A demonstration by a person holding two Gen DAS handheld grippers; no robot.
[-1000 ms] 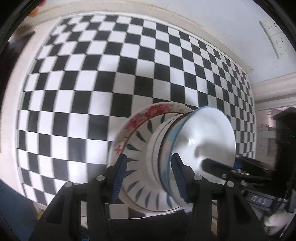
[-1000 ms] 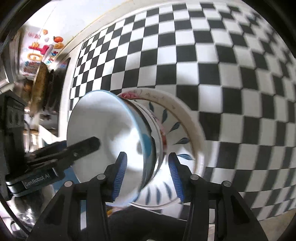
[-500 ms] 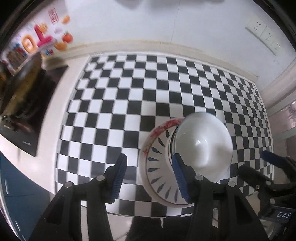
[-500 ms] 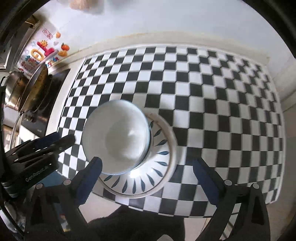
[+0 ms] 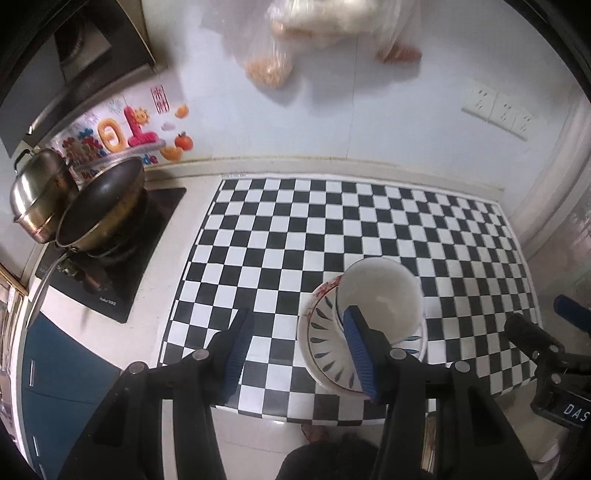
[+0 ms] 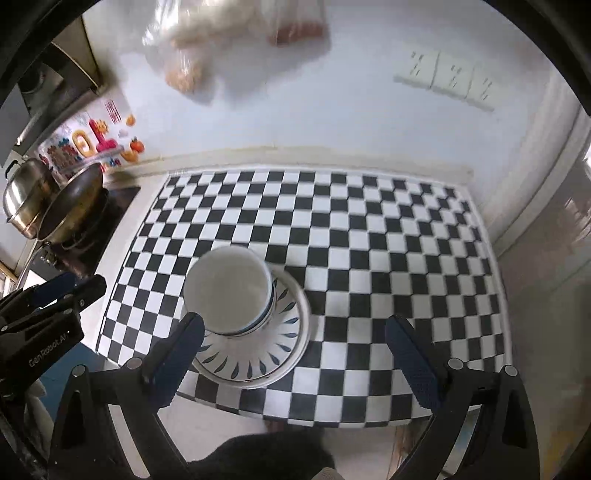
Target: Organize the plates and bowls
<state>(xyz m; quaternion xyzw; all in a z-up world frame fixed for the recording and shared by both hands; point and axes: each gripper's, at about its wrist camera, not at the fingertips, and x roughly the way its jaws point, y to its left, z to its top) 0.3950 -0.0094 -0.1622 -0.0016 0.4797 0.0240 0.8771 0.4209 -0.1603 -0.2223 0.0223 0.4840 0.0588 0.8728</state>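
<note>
A stack of white bowls (image 5: 380,299) (image 6: 227,288) sits on blue-leaf plates (image 5: 325,343) (image 6: 258,354), with a red-flowered plate rim (image 5: 325,290) showing underneath. The stack rests near the front edge of the checkered mat (image 5: 332,229) (image 6: 369,258). My left gripper (image 5: 299,354) hovers high above the mat, just left of the stack, open with nothing between its fingers. My right gripper (image 6: 295,358) hangs well above the stack, open wide and holding nothing. Each gripper also shows in the other's view: the right gripper (image 5: 535,339) at the right edge, the left gripper (image 6: 55,299) at the left.
A wok (image 5: 99,206) and a steel pot (image 5: 37,195) stand on the black hob (image 5: 110,280) left of the mat. Wall sockets (image 5: 495,110) and hanging plastic bags (image 5: 314,22) are on the back wall. The counter's front edge (image 6: 295,417) lies just below the stack.
Both grippers have risen and drawn back from the stack, so the whole counter now shows. The right jaws spread wide from around the bowl. The stack stays on the mat.
</note>
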